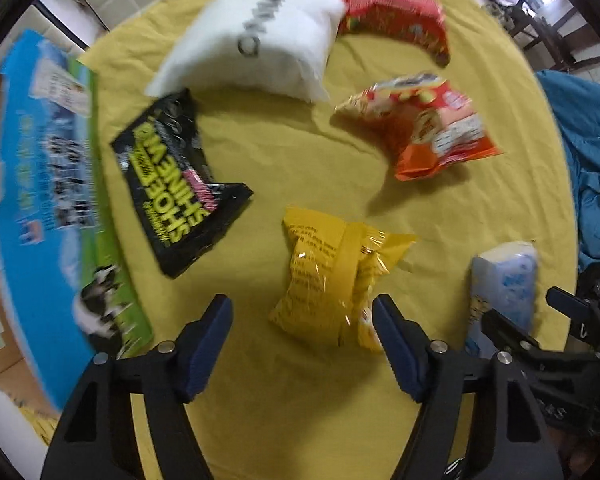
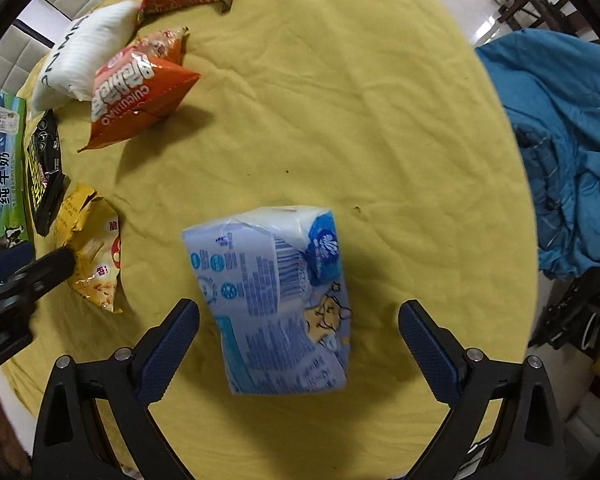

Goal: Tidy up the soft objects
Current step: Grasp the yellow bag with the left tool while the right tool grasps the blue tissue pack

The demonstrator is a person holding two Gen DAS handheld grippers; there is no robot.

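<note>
My left gripper (image 1: pixel 302 320) is open above the yellow cloth, with a yellow snack bag (image 1: pixel 332 276) lying between and just ahead of its fingers. My right gripper (image 2: pixel 298 324) is open with a blue-and-white tissue pack (image 2: pixel 276 300) lying between its fingers. The tissue pack also shows in the left wrist view (image 1: pixel 504 284), and the yellow bag in the right wrist view (image 2: pixel 92 256). Farther off lie a black snack bag (image 1: pixel 180 184), a white pillow (image 1: pixel 260 36), an orange snack bag (image 1: pixel 428 128) and a red bag (image 1: pixel 396 12).
A blue-and-green milk carton box (image 1: pixel 44 184) stands at the left edge of the yellow-covered table (image 2: pixel 340 120). A blue garment (image 2: pixel 560 152) lies off the table's right side. The left gripper's fingers (image 2: pixel 40 268) reach in at the right view's left.
</note>
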